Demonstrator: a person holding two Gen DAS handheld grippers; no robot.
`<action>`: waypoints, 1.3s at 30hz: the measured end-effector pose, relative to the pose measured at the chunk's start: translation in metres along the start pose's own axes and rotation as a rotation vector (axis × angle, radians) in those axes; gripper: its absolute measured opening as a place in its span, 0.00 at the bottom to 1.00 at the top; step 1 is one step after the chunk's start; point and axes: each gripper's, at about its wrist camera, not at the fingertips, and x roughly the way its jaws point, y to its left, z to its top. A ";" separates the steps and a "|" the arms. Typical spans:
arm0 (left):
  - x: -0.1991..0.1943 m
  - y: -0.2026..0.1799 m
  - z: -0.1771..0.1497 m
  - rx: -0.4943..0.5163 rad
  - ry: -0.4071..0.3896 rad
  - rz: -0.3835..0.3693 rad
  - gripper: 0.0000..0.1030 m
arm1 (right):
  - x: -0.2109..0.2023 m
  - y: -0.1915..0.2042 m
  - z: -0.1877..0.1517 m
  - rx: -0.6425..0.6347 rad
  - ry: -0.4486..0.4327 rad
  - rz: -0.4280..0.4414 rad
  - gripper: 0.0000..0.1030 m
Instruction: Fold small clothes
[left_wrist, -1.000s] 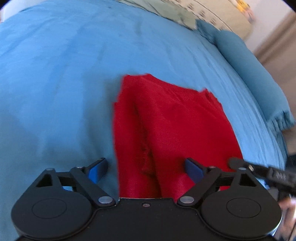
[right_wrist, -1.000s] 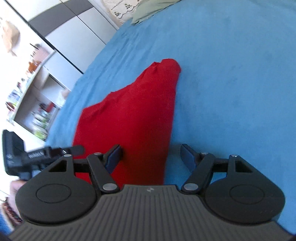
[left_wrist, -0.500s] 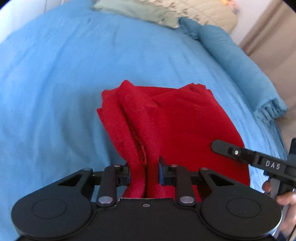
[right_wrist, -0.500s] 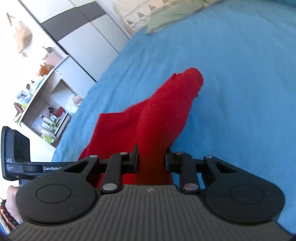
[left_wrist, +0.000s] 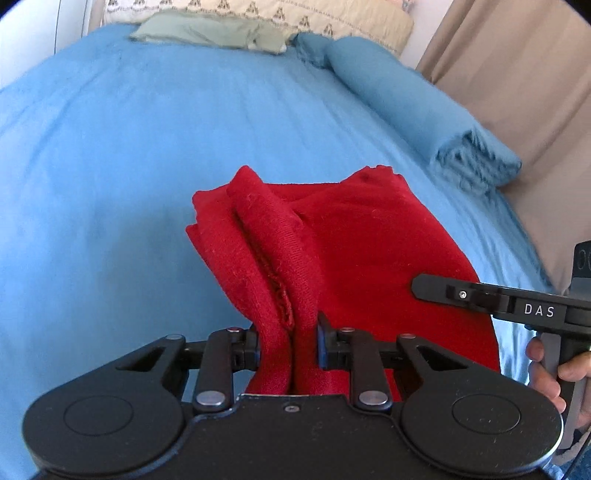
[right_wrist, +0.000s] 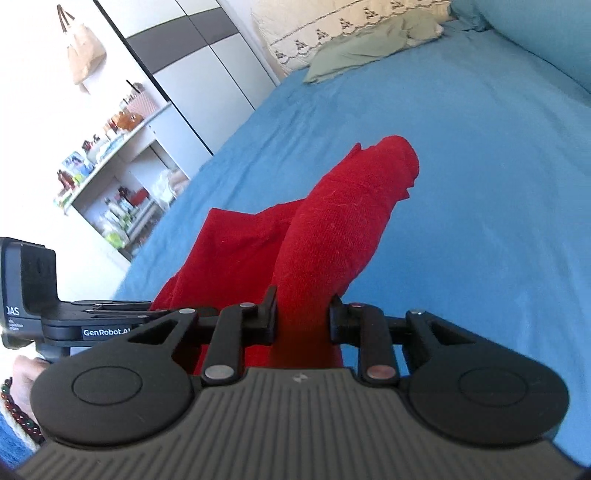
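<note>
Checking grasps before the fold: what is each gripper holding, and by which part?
Both hold the red garment: left gripper pinches a bunched hemmed edge, right gripper a bunched fold at its near end.

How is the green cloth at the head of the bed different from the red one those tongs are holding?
The green cloth lies flat and untouched near the pillow; the red cloth is bunched and partly lifted, pinched by the left tongs and right tongs. Green is pale, red vivid. Both are on the blue bedspread.

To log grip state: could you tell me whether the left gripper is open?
No, the left gripper is shut on a bunched fold of the red cloth.
</note>
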 end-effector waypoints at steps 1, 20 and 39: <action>0.008 -0.002 -0.008 -0.007 0.011 0.005 0.27 | -0.004 -0.009 -0.013 0.009 0.008 0.001 0.39; -0.005 -0.012 -0.047 0.136 -0.149 0.301 0.94 | -0.027 -0.031 -0.083 -0.166 -0.091 -0.151 0.95; -0.021 -0.006 -0.045 0.110 -0.146 0.387 0.91 | -0.021 -0.017 -0.101 -0.254 -0.089 -0.336 0.90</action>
